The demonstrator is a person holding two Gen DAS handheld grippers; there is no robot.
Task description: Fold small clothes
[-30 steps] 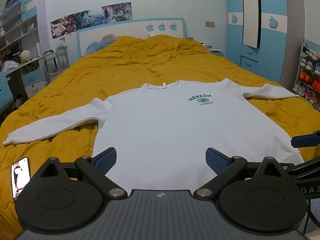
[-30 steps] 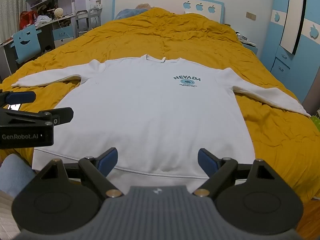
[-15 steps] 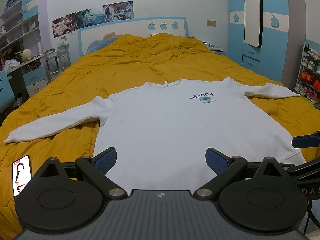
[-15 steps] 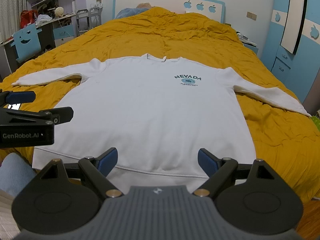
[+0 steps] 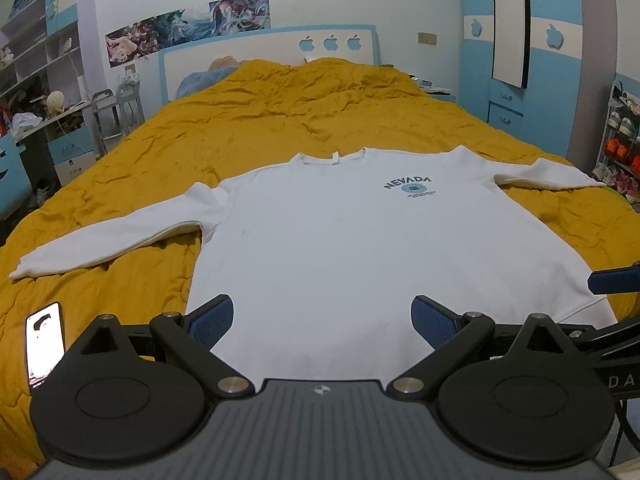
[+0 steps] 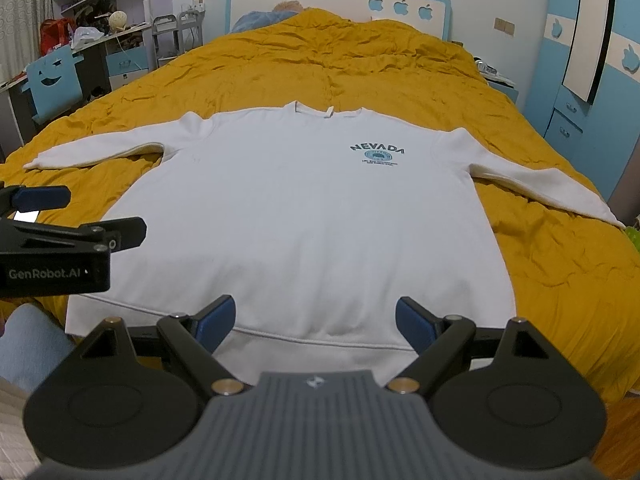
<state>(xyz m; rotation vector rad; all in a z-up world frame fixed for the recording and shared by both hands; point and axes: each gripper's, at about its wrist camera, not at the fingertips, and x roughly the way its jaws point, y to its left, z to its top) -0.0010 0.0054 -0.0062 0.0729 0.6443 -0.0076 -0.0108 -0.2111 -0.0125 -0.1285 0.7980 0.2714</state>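
1. The left gripper (image 5: 322, 320) hangs over the near hem of the sweatshirt (image 5: 360, 248), its blue-padded fingers (image 5: 211, 320) spread wide with nothing between them. Against the frames from a second ago its view has drifted slightly, so the garment sits a touch further right.
2. The right gripper (image 6: 316, 322) is likewise wide open and empty, poised above the hem band; its view has barely changed from the earlier frames.
3. From the right wrist camera, the left gripper's side shows at the left edge, printed "GenRobot.AI".
4. A phone (image 5: 45, 346) with a lit screen lies on the bedspread (image 5: 280, 120) near the left gripper, beside the sweatshirt's bottom corner.
5. The white sweatshirt lies flat, front up, on the mustard bedspread, both sleeves stretched outward and the collar (image 6: 326, 110) toward the headboard, as before.
6. Its chest print (image 6: 377, 152) reads "NEVADA" over a round emblem; the smaller lines beneath are too fine to read.
7. The headboard (image 6: 400, 6) carries three blue apple shapes, with posters (image 5: 188, 32) on the wall beyond.
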